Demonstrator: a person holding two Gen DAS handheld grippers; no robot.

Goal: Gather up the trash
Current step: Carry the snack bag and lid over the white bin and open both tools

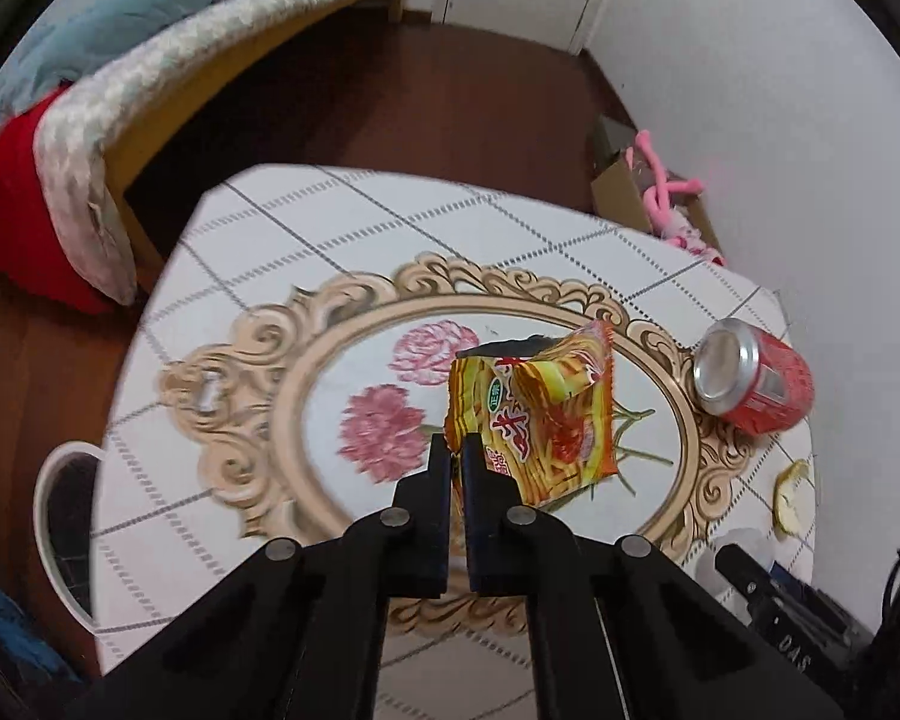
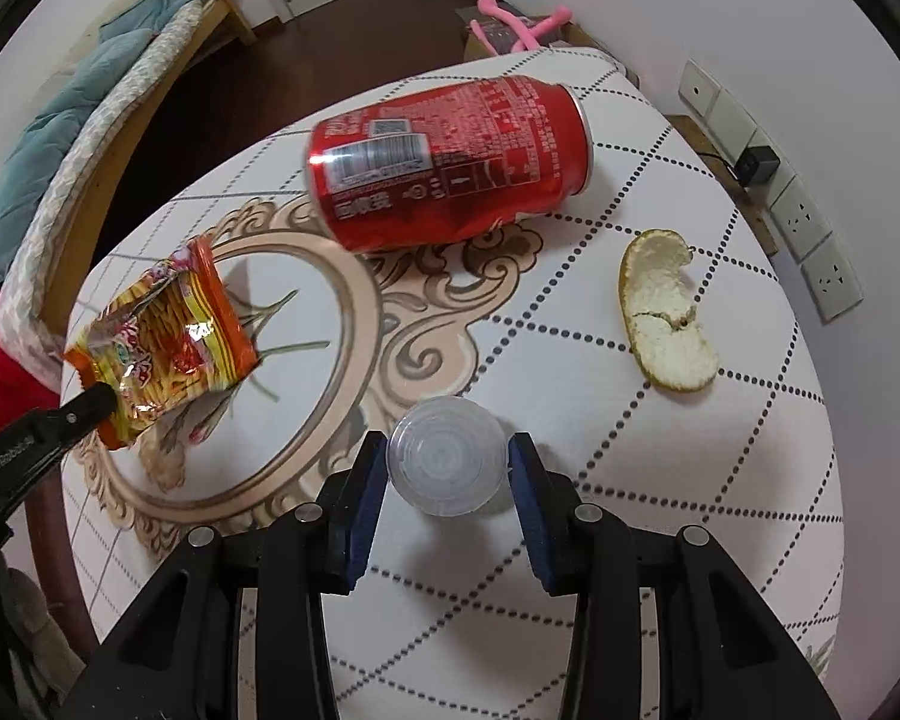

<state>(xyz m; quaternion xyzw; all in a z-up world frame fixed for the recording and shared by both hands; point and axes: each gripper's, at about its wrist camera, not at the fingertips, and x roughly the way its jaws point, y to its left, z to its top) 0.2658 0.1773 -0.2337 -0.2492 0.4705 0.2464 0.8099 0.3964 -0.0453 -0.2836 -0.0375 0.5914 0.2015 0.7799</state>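
My left gripper (image 1: 457, 450) is shut on the corner of a yellow-orange snack wrapper (image 1: 540, 414) and holds it above the table; the wrapper also shows in the right wrist view (image 2: 168, 336), pinched by the left gripper (image 2: 105, 402). My right gripper (image 2: 447, 450) is open, its jaws on either side of a clear plastic cup (image 2: 447, 459) lying on the table. A dented red soda can (image 2: 444, 162) lies on its side, also in the left wrist view (image 1: 750, 384). An orange peel (image 2: 666, 318) lies at the right, also in the left wrist view (image 1: 789, 495).
The table (image 1: 258, 276) has a white patterned cloth with a flower motif. A white bin (image 1: 60, 528) stands on the floor at the table's left. A bed (image 1: 150, 36) is beyond. A cardboard box with a pink toy (image 1: 660, 180) sits by the wall. Wall sockets (image 2: 798, 216) are on the right.
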